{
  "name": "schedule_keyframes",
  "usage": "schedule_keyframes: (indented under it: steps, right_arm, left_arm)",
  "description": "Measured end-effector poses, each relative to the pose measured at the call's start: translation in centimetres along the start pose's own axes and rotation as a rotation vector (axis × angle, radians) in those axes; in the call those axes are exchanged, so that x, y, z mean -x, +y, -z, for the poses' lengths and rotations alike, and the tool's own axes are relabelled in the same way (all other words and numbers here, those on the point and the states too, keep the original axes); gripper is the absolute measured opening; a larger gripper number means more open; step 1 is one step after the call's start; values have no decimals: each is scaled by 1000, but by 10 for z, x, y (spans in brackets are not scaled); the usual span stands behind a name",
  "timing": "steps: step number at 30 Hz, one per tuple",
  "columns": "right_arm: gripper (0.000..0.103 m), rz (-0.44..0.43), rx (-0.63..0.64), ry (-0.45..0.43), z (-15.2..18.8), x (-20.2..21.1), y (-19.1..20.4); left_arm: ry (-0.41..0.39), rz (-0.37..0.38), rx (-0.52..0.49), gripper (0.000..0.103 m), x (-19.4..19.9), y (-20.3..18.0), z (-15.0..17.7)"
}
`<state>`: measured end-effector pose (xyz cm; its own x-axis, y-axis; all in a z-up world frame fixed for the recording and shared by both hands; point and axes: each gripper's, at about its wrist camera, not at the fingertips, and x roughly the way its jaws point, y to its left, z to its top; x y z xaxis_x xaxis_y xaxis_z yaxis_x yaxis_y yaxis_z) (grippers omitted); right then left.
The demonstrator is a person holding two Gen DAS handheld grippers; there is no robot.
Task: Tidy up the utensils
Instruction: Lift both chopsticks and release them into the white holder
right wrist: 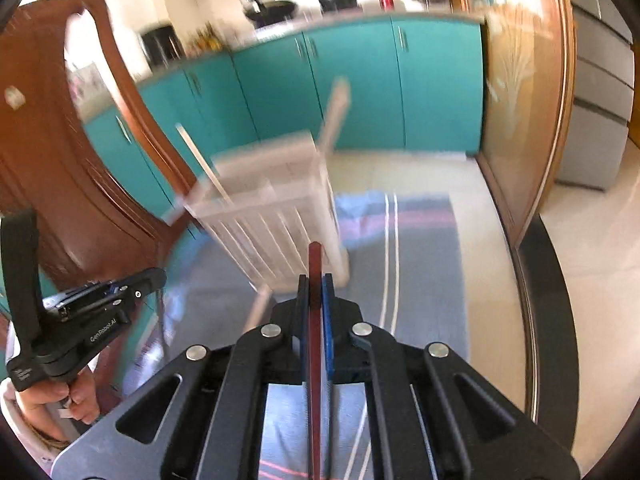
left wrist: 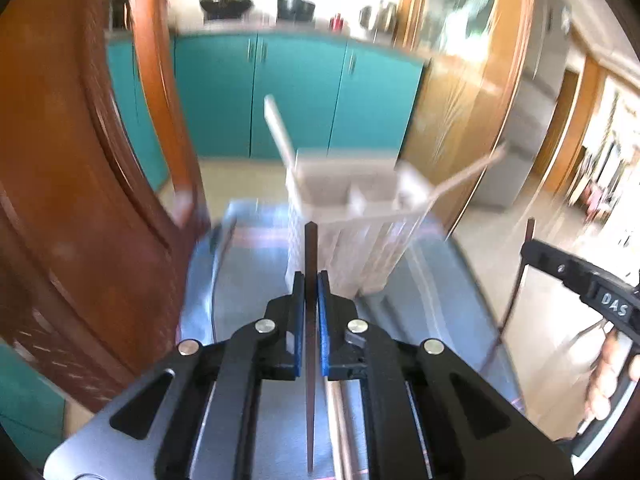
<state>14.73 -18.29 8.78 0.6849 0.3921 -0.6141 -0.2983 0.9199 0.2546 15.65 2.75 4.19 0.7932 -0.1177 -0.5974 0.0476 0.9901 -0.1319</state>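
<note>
Two slim dark-brown chopsticks — one (left wrist: 311, 264) clamped in the left gripper (left wrist: 311, 280), one (right wrist: 315, 268) in the right gripper (right wrist: 315, 282) — ahead, a white slatted utensil holder (left wrist: 348, 216).

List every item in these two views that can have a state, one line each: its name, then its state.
left gripper: shut on a dark chopstick
right gripper: shut on a reddish chopstick
white utensil holder: upright on the cloth, pale utensils leaning out
blue cloth: spread flat
teal cabinet doors: closed
</note>
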Motion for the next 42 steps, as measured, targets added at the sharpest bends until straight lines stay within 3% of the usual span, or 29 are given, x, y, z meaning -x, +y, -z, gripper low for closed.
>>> schedule_keyframes:
  steps: [4, 8, 10, 13, 15, 17, 20, 27, 29, 31, 33, 39, 41, 42]
  right_arm:
    - [7, -43, -21, -148, -25, 47, 9]
    - [7, -73, -54, -392, -55, 89, 17]
    - [7, -56, -64, -509, -63, 104, 19]
    - [7, -17, -70, -653, -68, 106, 20]
    - [7, -1, -80, -707, -67, 90, 19]
    - [7, -5, -83, -691, -68, 71, 18]
    - [7, 14, -76, -607, -67, 33, 16]
    - [7, 34, -60, -470, -58, -4, 18]
    - [10, 47, -66, -463, -54, -5, 19]
    - [22, 52, -67, -471, -52, 2, 17]
    - [45, 55, -71, -504, -49, 18, 14]
    - [49, 114, -63, -627, -19, 76, -5]
    - [49, 150, -89, -623, -4, 82, -19]
    - [49, 168, -99, -597, -1, 78, -23]
  left_arm:
    - [-168, 41, 29, 7, 54, -4, -36]
    - [-403, 63, 95, 7, 97, -1, -64]
    - [-524, 41, 120, 7, 106, -1, -70]
    - [-598, -18, 140, 7, 92, 0, -72]
    - [-586, -41, 137, 7, 68, 1, -72]
    - [-543, -58, 138, 7, 46, 4, -72]
    - [-496, -63, 115, 7, 21, 2, -70]
    - [-402, -63, 60, 7, -9, -6, -57]
    - [-390, -65, 58, 7, -10, -6, -52]
    - [-391, -65, 54, 10, -7, -6, -48]
    - [-405, -64, 52, 20, 2, -3, -44]
    - [-444, -63, 116, 31, 34, 18, -24]
    - [-401, -60, 145, 31, 33, 26, -13]
    - [-338, -52, 158, 32, 25, 30, -4]
